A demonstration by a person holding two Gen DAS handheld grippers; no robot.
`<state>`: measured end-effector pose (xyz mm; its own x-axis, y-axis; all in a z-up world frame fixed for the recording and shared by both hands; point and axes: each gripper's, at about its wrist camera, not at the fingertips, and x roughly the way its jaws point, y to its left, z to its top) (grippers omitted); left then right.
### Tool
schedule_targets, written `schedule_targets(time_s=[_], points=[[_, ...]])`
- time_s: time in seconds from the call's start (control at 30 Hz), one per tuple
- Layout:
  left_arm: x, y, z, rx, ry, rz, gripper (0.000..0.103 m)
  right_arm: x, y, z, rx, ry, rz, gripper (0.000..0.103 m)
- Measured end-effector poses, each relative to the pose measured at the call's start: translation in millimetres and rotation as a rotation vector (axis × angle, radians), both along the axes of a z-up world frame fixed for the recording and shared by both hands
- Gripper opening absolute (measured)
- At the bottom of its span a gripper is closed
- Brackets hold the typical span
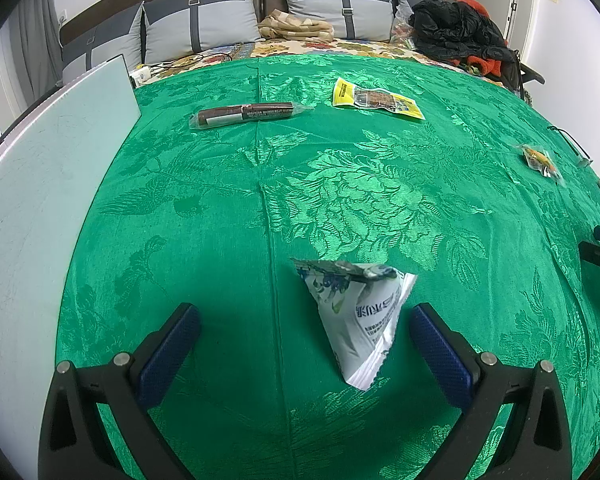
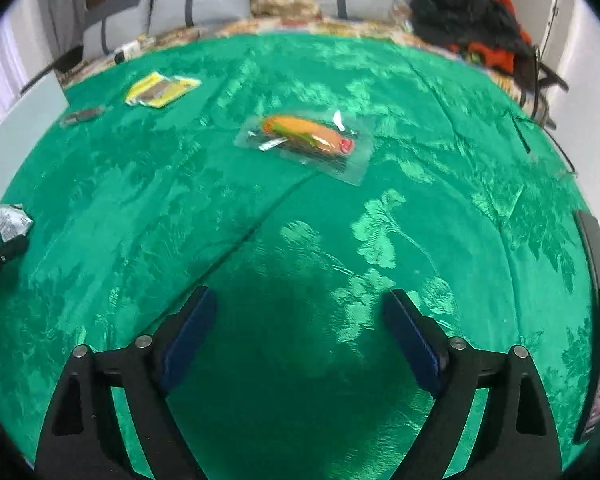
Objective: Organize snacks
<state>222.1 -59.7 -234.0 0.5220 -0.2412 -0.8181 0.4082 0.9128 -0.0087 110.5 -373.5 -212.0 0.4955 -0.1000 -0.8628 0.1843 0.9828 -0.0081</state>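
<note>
- The left gripper [image 1: 305, 332] is seen with its blue-padded fingers [image 1: 168, 348] spread wide apart; nothing is clamped between them.
- A white snack packet [image 1: 356, 320], printed with blue berries and dark lettering, is found lying on the green patterned cloth [image 1: 220, 208] between the left fingers, nearer the right-hand one but not touching either pad.
- Well ahead of the left gripper and a little to its left, a long brown snack stick [image 1: 246, 114] in clear wrap is laid crosswise on the cloth.
- Ahead and slightly to the right of the left gripper, a yellow-edged packet [image 1: 378, 98] with a brown filling is seen, apart from the stick.
- The right gripper [image 2: 300, 320] is likewise held with its fingers [image 2: 188, 336] wide apart, and only bare cloth is framed between them.
- Straight ahead of the right gripper, well apart from it, an orange snack in a clear wrapper [image 2: 308, 140] is laid flat on the cloth; the same item is glimpsed small at the far right of the left wrist view.
- In the right wrist view the yellow-edged packet is seen far ahead to the left, with the brown stick just beyond it, both blurred.
- Beyond the cloth, grey pillows [image 1: 204, 20] are propped along a headboard, and a heap of black and orange clothing [image 1: 460, 28] is piled to the far right.
- A pale flat board [image 1: 40, 200] is seen left of the left gripper, beside the cloth.
</note>
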Motion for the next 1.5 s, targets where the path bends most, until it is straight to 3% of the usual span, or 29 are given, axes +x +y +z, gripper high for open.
schedule_targets(time_s=[0.1, 0.4, 0.5, 0.57, 0.73, 0.83, 0.9, 0.93, 0.97, 1.0, 1.03, 1.07, 1.2, 1.33, 1.4, 1.5], points=[[0, 0, 0, 0.000, 0.000, 0.000, 0.103, -4, 3, -2, -0.012, -0.043, -0.023, 0.091], [0, 0, 0, 0.001, 0.000, 0.000, 0.103, -5, 4, -4, -0.015, -0.027, -0.002, 0.094], [0, 0, 0, -0.001, 0.001, 0.000, 0.103, 1, 2, -3, -0.008, 0.013, 0.053, 0.091], [0, -1, 1, 0.004, 0.010, -0.008, 0.103, 17, -2, 3, -0.029, 0.082, 0.143, 0.090], [8, -8, 4, 0.034, 0.105, -0.049, 0.103, 67, -2, 41, -0.170, 0.095, 0.466, 0.091], [7, -18, 6, 0.031, 0.136, -0.092, 0.101, 109, 5, 36, -0.198, 0.194, 0.602, 0.090], [2, -28, 7, 0.056, 0.126, -0.121, 0.094, 134, 8, 23, -0.201, 0.240, 0.630, 0.089], [1, -31, 8, 0.064, 0.114, -0.135, 0.091, 142, 8, 16, -0.187, 0.260, 0.630, 0.088], [-1, -31, 10, 0.052, 0.107, -0.147, 0.080, 151, 5, 6, -0.165, 0.306, 0.618, 0.086], [-4, -31, 13, 0.043, 0.090, -0.157, 0.059, 157, 2, -4, -0.147, 0.365, 0.597, 0.072], [-5, -30, 16, 0.041, 0.074, -0.162, 0.043, 160, -3, -4, -0.100, 0.381, 0.585, 0.047], [-5, -28, 17, 0.039, 0.082, -0.165, 0.040, 162, -9, -2, -0.047, 0.397, 0.558, 0.046], [-3, -14, 22, -0.060, 0.120, -0.120, 0.037, 149, -25, 10, 0.025, 0.420, 0.420, 0.037], [-14, 11, 43, -0.225, 0.148, -0.063, 0.037, 125, -43, 44, 0.227, 0.274, 0.234, 0.037], [-20, 25, 60, -0.293, 0.152, -0.044, 0.037, 114, -36, 62, 0.356, 0.205, 0.200, 0.037], [-29, 58, 96, -0.384, 0.121, -0.014, 0.037, 112, 1, 88, 0.484, 0.147, 0.239, 0.037]])
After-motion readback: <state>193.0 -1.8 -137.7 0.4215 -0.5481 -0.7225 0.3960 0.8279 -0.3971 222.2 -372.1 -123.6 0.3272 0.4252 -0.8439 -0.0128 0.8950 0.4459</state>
